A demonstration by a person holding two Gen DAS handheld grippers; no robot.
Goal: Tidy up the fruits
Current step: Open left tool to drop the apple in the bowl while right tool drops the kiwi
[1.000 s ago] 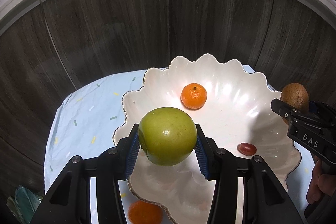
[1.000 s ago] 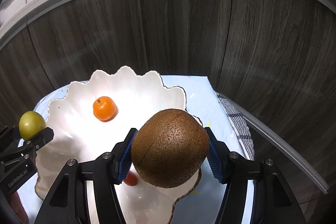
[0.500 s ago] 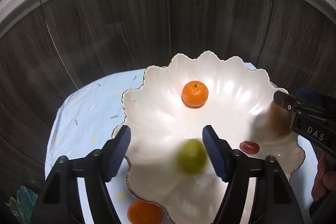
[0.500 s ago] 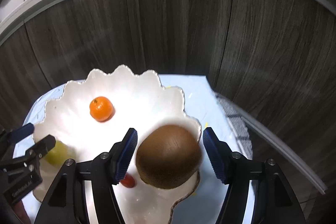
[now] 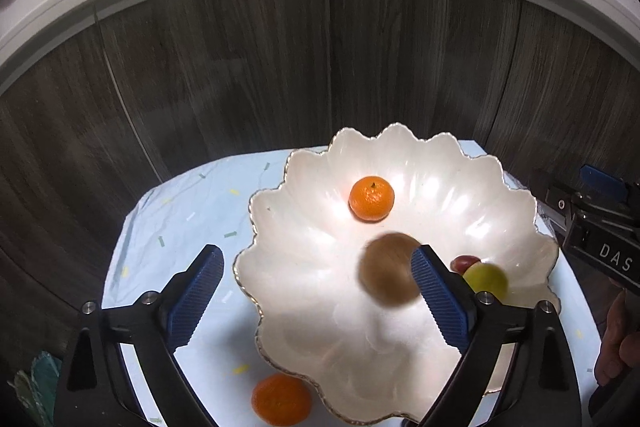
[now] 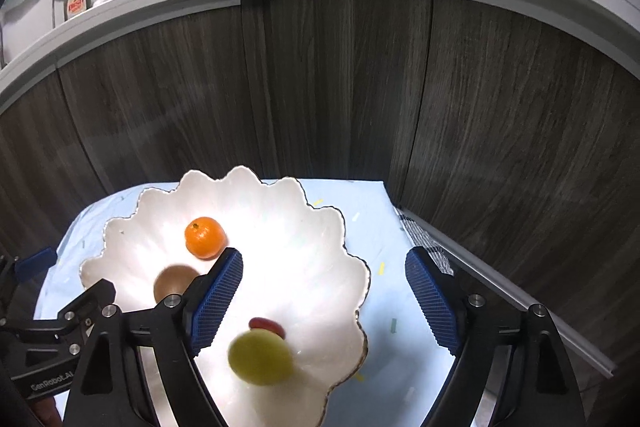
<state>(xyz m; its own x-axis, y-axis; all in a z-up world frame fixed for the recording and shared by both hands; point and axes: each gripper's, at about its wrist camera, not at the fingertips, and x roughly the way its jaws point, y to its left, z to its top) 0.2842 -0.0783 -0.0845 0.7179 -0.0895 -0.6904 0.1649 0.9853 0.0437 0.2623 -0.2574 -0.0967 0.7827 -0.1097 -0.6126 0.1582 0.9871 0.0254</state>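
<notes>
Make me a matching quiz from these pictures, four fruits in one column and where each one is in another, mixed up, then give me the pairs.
Column one:
1. kiwi
2. green apple
3. mandarin with the stem dot
4. second mandarin

Column two:
A. on the blue cloth, outside the bowl
B. in the bowl, toward its far side
C. in the bowl, blurred, right beside the small red fruit
D. in the bowl, blurred, near the middle

Pairs: 1-D, 2-C, 3-B, 4-A
</notes>
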